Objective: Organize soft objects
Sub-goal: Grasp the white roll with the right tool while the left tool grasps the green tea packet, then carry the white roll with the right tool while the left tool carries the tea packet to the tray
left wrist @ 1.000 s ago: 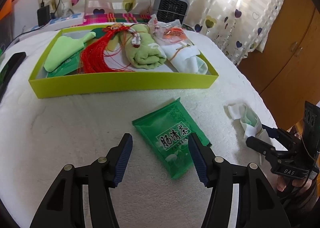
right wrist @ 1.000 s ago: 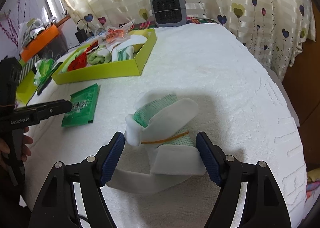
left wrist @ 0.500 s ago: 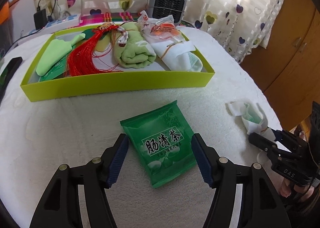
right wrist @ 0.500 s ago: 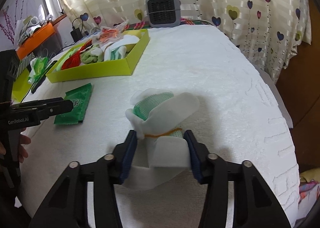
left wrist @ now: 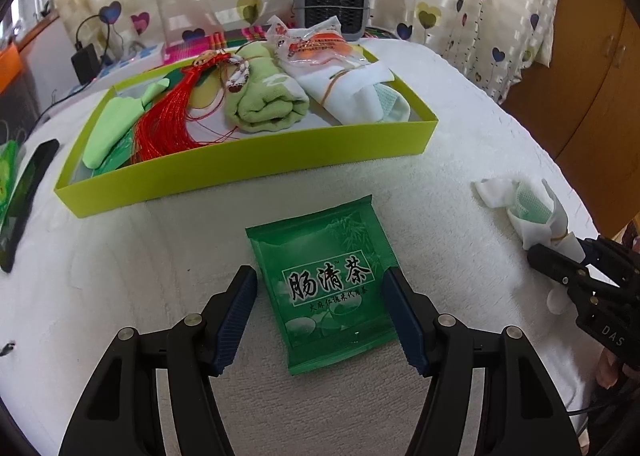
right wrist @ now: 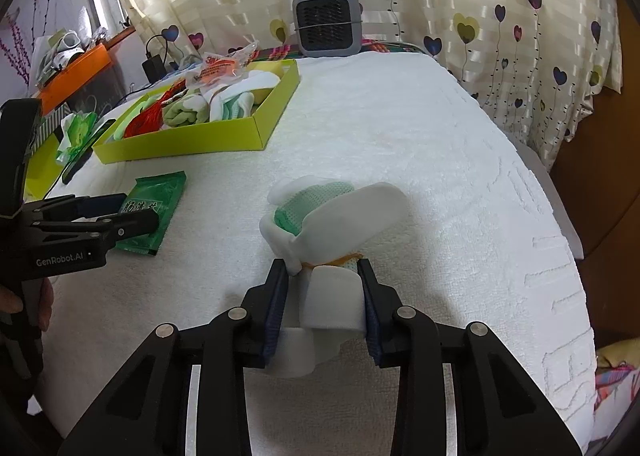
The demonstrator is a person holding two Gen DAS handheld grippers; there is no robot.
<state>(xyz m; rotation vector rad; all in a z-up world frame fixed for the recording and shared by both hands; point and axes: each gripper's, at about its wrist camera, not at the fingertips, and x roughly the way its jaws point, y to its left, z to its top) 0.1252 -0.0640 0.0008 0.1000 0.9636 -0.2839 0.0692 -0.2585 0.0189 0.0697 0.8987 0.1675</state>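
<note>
Two grippers are engaged: the left gripper (left wrist: 320, 316), jaws spread wide, has advanced to straddle the green tea sachet (left wrist: 326, 284) printed "肠清茶", flat on the white towel-covered bench (left wrist: 120, 276); the right gripper (right wrist: 323, 298), marked "DAS", has just closed, pinching the white banded bundle (right wrist: 332, 215), ready for the yellow-green tray (left wrist: 240, 165)

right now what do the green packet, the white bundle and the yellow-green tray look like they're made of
Green packet: probably plastic or foil film, glossy, with glare and crimped end seams.
White bundle: seemingly soft foam-like or fabric padding over pale green mesh, matte, bound by a rubber band; the right gripper, whose jaws have just been closing, pinches it.
Yellow-green tray: likely thin card, with flat matte walls and sharp folded corners.
</note>
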